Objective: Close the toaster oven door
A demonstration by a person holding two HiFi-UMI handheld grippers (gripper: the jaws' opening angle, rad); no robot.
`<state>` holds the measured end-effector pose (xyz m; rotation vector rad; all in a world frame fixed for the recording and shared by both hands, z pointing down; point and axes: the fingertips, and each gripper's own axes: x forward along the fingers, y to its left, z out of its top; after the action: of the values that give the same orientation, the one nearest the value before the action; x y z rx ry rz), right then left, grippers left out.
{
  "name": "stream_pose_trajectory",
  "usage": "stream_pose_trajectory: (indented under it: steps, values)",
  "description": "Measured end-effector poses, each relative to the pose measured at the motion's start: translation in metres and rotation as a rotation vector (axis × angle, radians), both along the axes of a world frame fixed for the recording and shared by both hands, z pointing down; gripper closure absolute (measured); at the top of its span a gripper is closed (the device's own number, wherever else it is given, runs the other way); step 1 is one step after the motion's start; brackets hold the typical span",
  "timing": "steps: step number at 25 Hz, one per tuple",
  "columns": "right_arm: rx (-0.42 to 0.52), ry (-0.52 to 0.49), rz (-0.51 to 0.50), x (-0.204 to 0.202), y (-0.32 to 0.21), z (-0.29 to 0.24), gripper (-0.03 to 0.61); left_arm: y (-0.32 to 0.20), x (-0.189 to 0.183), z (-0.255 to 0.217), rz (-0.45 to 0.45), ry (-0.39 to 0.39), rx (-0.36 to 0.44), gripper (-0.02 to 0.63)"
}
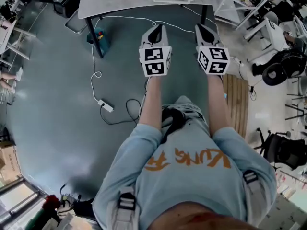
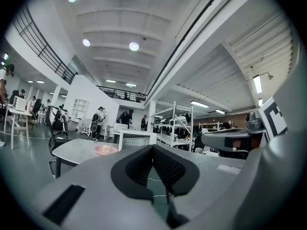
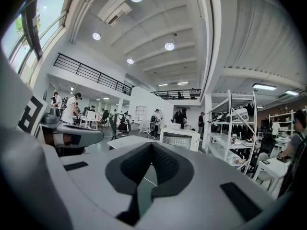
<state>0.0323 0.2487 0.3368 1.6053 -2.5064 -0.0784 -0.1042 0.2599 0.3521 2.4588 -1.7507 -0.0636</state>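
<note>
Standing well back from the counter (image 1: 110,4), both grippers held level and empty. Left gripper (image 2: 153,150) has its jaws together, and so does the right gripper (image 3: 152,147). Toaster oven (image 3: 180,139) sits on the counter ahead of the right gripper, well apart from it; door position unclear from here.

Risks:
- White cable (image 1: 96,75) trails on the floor below and left of the left gripper and could snag a foot on approach.
- Closed jaws pushing the door may slip off its edge or shove the oven backward.
- Pink plate (image 2: 105,150) ahead of the left gripper could get bumped.
</note>
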Motion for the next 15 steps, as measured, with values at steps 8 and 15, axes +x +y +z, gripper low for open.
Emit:
stream_pose_trajectory:
  steps: [8, 15]
  values:
    - [0.007, 0.009, 0.01, 0.008, -0.033, -0.005, 0.581, -0.033, 0.001, -0.005, 0.007, 0.002, 0.014, 0.612]
    - [0.048, -0.008, -0.024, 0.003, -0.092, -0.011, 0.581, -0.09, -0.011, -0.013, -0.027, -0.022, 0.047, 0.612]
